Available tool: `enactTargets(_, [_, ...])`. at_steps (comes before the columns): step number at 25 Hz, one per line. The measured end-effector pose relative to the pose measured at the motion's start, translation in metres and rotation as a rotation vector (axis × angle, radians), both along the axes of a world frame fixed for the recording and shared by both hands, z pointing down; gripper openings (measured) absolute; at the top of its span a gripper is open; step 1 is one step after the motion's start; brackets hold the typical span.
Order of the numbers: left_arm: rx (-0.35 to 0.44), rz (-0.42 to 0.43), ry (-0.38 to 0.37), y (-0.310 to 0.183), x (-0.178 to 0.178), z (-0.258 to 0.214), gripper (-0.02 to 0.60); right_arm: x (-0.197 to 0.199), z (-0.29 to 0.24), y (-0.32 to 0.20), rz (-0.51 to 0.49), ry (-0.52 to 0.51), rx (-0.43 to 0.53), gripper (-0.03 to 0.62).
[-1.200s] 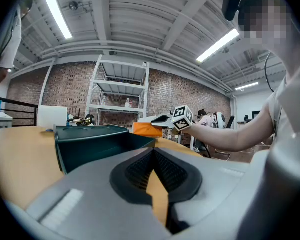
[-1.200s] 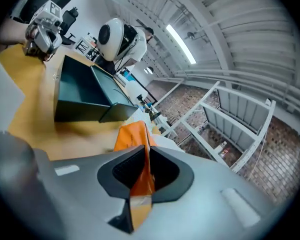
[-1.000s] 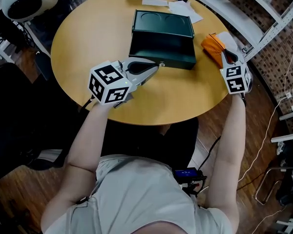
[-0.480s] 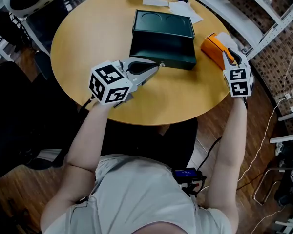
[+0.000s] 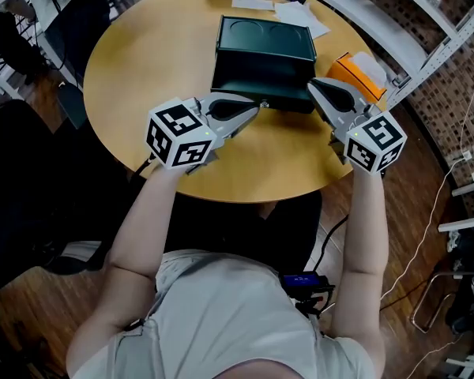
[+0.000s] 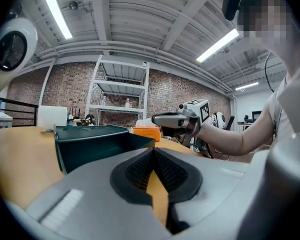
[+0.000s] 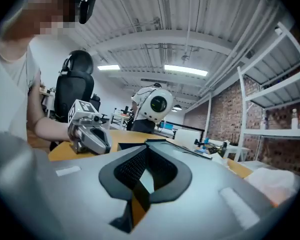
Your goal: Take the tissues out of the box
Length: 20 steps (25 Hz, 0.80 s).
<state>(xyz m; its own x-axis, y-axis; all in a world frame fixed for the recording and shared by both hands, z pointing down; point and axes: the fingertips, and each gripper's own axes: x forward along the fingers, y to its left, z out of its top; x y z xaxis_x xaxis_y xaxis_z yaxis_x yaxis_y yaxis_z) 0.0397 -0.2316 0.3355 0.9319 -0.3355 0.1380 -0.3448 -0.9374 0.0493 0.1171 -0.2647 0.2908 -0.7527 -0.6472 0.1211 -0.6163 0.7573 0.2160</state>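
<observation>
A dark green box (image 5: 265, 61) stands on the round wooden table (image 5: 150, 54), its inside hidden from the head view. An orange tissue pack (image 5: 351, 73) with white tissue showing on top lies at the table's right edge, just right of the box. My left gripper (image 5: 255, 107) rests at the box's front left, jaws shut and empty. My right gripper (image 5: 313, 85) points at the box's front right corner; its jaws are closing, nearly together, with nothing between them. The left gripper view shows the box (image 6: 95, 144), the orange pack (image 6: 147, 132) and the right gripper (image 6: 177, 121).
Loose papers (image 5: 300, 18) and small gear lie at the table's far edge. A metal shelf frame (image 5: 426, 30) stands close on the right. Dark office chairs stand to the left. The table's near edge curves just below both grippers.
My right gripper left the orange pack at the table's right edge and swung left and nearer, now pointing at the box's front right corner. The left gripper stayed put.
</observation>
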Motion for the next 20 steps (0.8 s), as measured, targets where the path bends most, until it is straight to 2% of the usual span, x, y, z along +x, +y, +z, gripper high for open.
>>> enactTargets(4, [0.003, 0.001, 0.000, 0.000, 0.000, 0.003, 0.000, -0.033, 0.010, 0.016, -0.125, -0.084, -0.070, 0.010])
enactTargets(10, [0.000, 0.001, -0.002, 0.001, -0.001, 0.002, 0.000, -0.061, 0.043, 0.030, -0.260, -0.136, -0.187, 0.006])
enactTargets(13, [0.001, 0.002, 0.000, 0.001, -0.001, 0.001, 0.000, -0.065, 0.047, 0.034, -0.304, -0.168, -0.230, 0.003])
enactTargets(17, [0.000, 0.001, 0.001, -0.001, -0.001, 0.002, 0.000, -0.072, 0.053, 0.040, -0.356, -0.137, -0.259, 0.002])
enactTargets(20, [0.001, 0.002, 0.001, -0.001, -0.001, 0.001, 0.000, -0.072, 0.054, 0.040, -0.356, -0.133, -0.264, 0.002])
